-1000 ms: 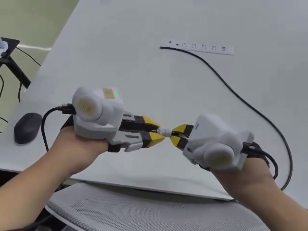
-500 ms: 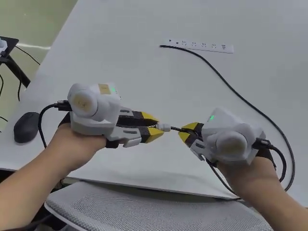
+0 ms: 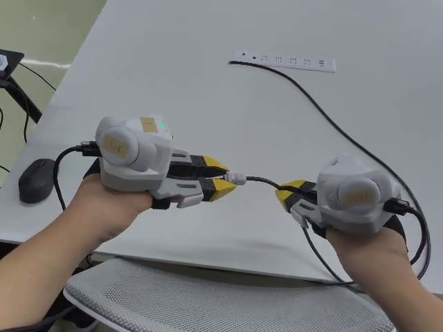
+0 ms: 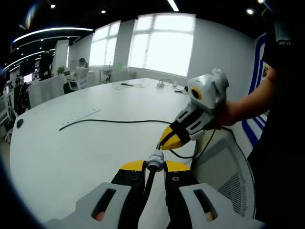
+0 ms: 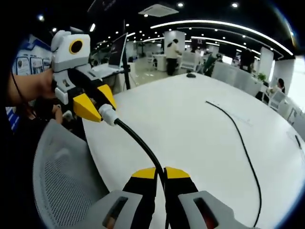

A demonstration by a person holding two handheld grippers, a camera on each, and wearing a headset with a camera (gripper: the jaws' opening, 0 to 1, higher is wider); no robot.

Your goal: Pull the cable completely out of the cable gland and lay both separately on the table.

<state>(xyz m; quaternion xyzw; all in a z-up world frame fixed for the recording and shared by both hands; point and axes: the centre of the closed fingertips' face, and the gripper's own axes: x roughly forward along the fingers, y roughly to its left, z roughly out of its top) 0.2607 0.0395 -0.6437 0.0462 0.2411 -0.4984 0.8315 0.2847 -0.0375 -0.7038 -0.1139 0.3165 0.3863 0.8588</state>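
The small white cable gland [image 3: 235, 178] sticks out from the yellow tips of my left gripper [image 3: 223, 181], which is shut on it. A thin black cable [image 3: 261, 181] runs from the gland to my right gripper [image 3: 286, 194], which is shut on the cable a short way to the right. Both are held above the table's near edge. In the left gripper view the gland [image 4: 154, 160] sits between my jaws, with the right gripper [image 4: 172, 139] just beyond. In the right gripper view the cable [image 5: 138, 140] arcs from my jaws to the gland [image 5: 108, 115] in the left gripper [image 5: 90, 105].
A white power strip [image 3: 284, 62] lies at the far side of the white table [image 3: 173, 90], and its black cord [image 3: 346, 142] runs toward the right edge. A dark mouse [image 3: 34, 180] sits at the left. A mesh chair [image 3: 208, 304] is below the near edge.
My right gripper has moved right, away from the left one. A longer stretch of cable now shows between the gland and the right gripper.
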